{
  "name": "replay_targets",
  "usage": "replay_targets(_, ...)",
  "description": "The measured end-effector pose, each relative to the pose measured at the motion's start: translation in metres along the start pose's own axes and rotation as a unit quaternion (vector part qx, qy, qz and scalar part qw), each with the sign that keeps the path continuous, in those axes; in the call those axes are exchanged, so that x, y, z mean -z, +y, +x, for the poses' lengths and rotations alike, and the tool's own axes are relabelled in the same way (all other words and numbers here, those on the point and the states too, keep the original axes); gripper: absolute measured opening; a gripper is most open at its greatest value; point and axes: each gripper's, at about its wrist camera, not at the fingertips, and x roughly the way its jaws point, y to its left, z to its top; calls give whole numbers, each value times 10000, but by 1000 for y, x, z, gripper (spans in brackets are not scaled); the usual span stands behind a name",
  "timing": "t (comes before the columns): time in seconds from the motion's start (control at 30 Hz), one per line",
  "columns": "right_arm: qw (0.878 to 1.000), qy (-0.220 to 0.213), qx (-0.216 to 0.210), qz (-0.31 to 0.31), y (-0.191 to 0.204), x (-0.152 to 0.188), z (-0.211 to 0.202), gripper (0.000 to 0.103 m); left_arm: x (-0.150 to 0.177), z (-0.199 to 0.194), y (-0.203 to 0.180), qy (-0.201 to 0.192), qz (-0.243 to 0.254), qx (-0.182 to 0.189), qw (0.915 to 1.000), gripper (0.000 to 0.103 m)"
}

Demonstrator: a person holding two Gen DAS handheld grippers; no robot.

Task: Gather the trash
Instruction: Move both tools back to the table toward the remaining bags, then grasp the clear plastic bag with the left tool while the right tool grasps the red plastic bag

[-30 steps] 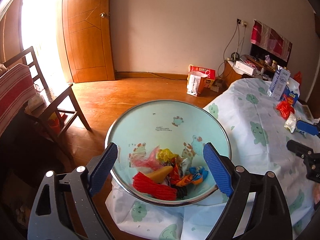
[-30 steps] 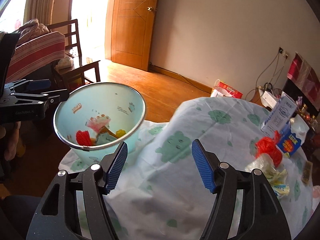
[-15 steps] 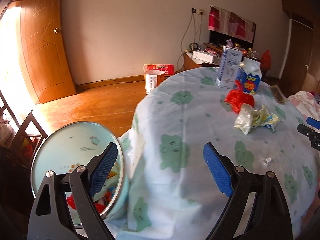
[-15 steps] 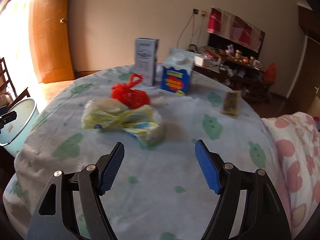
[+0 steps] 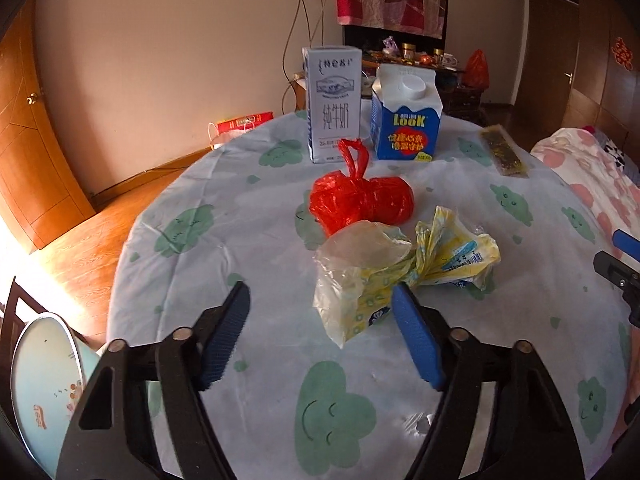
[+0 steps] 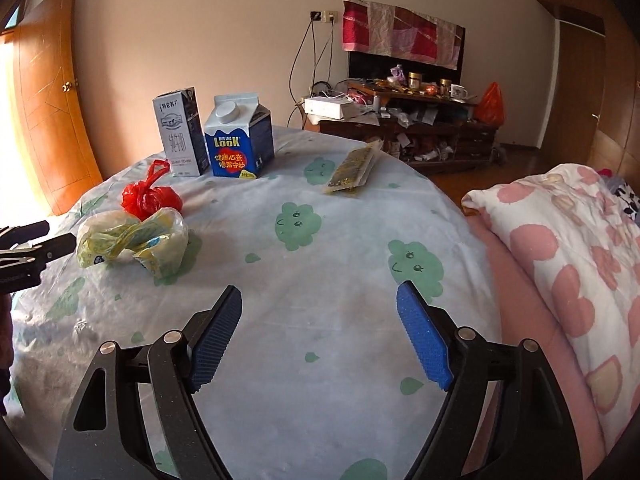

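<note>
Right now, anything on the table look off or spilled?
No spill. The odd bits are loose trash: a crumpled yellow-and-clear wrapper and a knotted red bag lying mid-table, a flat snack packet near the far edge. Both cartons, white and blue, stand upright.

Beige wall (image 6: 208, 36), wooden door (image 6: 48, 112) (sunlit), cluttered cabinet (image 6: 420, 128).

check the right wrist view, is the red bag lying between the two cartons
No, the red bag lies in front of the two cartons, beside the crumpled yellow wrapper.
</note>
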Motion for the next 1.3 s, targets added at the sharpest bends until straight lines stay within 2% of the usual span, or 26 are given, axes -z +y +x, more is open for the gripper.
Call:
replay_targets(0.03,10000,1,-30,27,-2,0,0,79,0,5,-1,80,15,88,9999,48)
replay_targets(0.07,10000,1,-47,47,-3,0,1,80,0,10,-2,157,52,191,9997,23)
replay_targets(0.1,10000,4,-59,59,-3,0,0,80,0,13,-1,218,70,261,9994,18)
replay_targets(0.2,9999,16,-102,66,-1,-1,2,80,1,7,5,165,79,293,9994,15)
replay_targets(0.33,9998,7,-199,-6,11,-9,6,80,4,-26,31,-144,-19,245,9996,15)
replay_targets(0.43,9994,-2,-299,-147,29,-21,13,80,6,-45,64,-330,-254,-7,9991,15)
replay_targets(0.5,9985,-15,-388,-378,51,-34,23,80,8,-53,89,-437,-430,-354,9975,15)
replay_targets(0.57,9975,-12,-455,-533,70,-45,32,80,11,-55,111,-465,-639,-575,9952,15)
replay_targets(0.7,9959,2,-507,-744,108,-71,57,80,17,-53,146,-478,-1052,-792,9901,15)
replay_targets(0.9,9942,344,-489,-899,148,-89,100,78,24,-43,176,-483,-1413,-991,9838,15)
replay_targets(1.03,9885,951,-736,-918,164,-88,132,64,31,-39,180,-403,-1474,-924,9839,15)
replay_targets(1.07,9863,1074,-854,-914,166,-85,136,57,33,-40,179,-387,-1458,-907,9844,15)
replay_targets(1.1,9863,1074,-854,-914,166,-85,136,46,34,-40,176,-375,-1437,-891,9849,15)
replay_targets(1.2,9843,1124,-1013,-909,169,-82,133,27,40,-45,172,-368,-1375,-869,9860,15)
replay_targets(1.3,9854,960,-1093,-881,171,-82,119,19,46,-59,168,-460,-1319,-876,9863,15)
